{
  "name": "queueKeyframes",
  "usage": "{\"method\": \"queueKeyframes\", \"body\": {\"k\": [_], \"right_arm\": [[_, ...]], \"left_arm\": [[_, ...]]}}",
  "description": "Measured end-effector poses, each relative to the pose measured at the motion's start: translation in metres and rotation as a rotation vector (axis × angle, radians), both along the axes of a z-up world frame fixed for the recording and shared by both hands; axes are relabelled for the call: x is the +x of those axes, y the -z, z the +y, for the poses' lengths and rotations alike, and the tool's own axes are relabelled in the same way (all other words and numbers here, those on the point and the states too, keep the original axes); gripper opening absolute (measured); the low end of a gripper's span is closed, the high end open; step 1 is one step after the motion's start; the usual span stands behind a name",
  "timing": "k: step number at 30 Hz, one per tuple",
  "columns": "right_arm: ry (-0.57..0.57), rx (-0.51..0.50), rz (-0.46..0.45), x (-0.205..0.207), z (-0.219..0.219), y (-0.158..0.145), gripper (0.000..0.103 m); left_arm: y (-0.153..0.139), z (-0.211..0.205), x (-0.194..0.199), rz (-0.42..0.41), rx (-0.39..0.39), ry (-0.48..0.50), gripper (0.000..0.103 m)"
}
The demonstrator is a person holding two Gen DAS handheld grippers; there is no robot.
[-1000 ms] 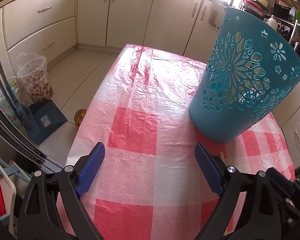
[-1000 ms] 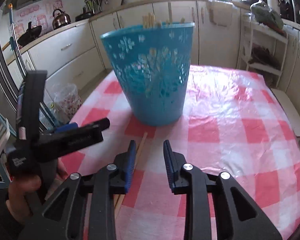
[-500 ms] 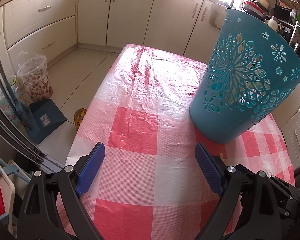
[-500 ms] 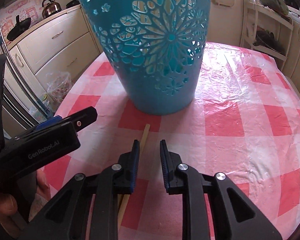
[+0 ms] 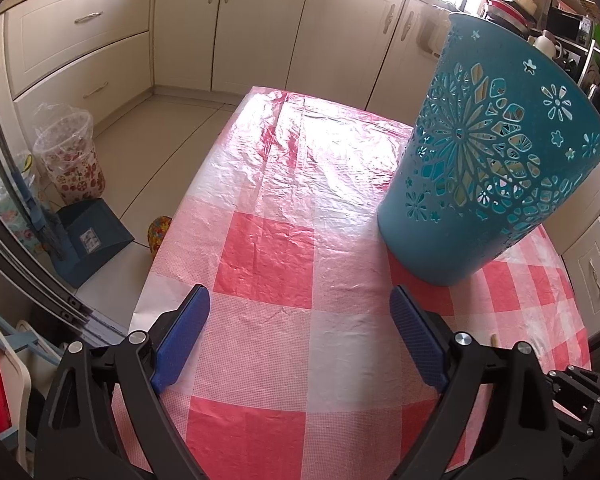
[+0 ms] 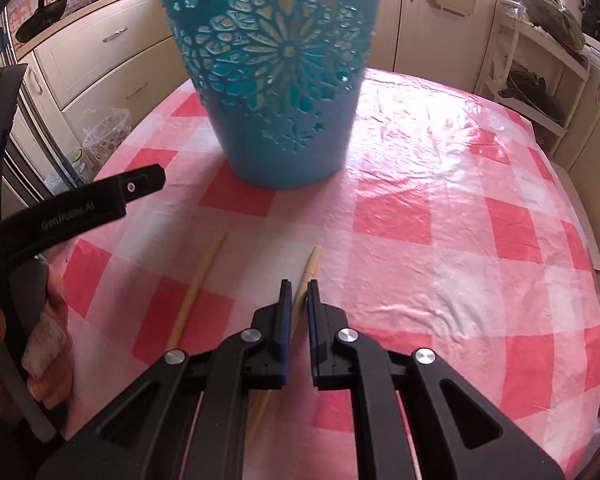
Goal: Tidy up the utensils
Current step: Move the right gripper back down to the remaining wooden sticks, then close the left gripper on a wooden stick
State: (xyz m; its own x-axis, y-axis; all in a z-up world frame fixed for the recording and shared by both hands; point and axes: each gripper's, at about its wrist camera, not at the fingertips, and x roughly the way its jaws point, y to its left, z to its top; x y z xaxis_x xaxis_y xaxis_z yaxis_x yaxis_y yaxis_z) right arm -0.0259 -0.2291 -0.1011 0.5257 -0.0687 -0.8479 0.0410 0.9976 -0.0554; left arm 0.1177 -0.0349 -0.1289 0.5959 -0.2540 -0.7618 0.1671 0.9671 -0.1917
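A teal cut-out basket [image 5: 488, 172] stands on the red-and-white checked tablecloth [image 5: 268, 248]; it also shows in the right wrist view [image 6: 280, 80], with pale sticks visible inside. My right gripper [image 6: 297, 292] has its jaws nearly closed around a wooden chopstick [image 6: 310, 266] lying on the cloth. A second chopstick [image 6: 200, 280] lies to its left. My left gripper [image 5: 300, 316] is wide open and empty, low over the near edge of the table; it shows at the left of the right wrist view [image 6: 100, 200].
Cream kitchen cabinets [image 5: 228, 28] run along the far wall. A floral bin [image 5: 72, 160] and a blue dustpan [image 5: 92, 240] stand on the floor left of the table. A white shelf rack [image 6: 536, 76] stands at the right.
My right gripper has moved down and back from the basket and narrowed its jaws around a chopstick. A second chopstick has come into view. My left gripper has barely moved.
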Motion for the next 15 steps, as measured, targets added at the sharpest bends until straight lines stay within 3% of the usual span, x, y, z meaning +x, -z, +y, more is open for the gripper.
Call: {"method": "queueKeyframes", "body": {"k": [7, 12, 15], "right_arm": [[0.103, 0.147, -0.024, -0.015, -0.037, -0.002, 0.008], [0.105, 0.165, -0.025, -0.013, -0.039, -0.003, 0.008], [0.103, 0.178, -0.027, -0.016, -0.043, -0.003, 0.008]], "left_arm": [[-0.006, -0.033, -0.032, 0.007, 0.086, 0.143, 0.087], [-0.002, -0.065, -0.054, 0.008, 0.186, 0.206, 0.087], [0.000, -0.077, -0.057, 0.025, 0.221, 0.214, 0.080]]}}
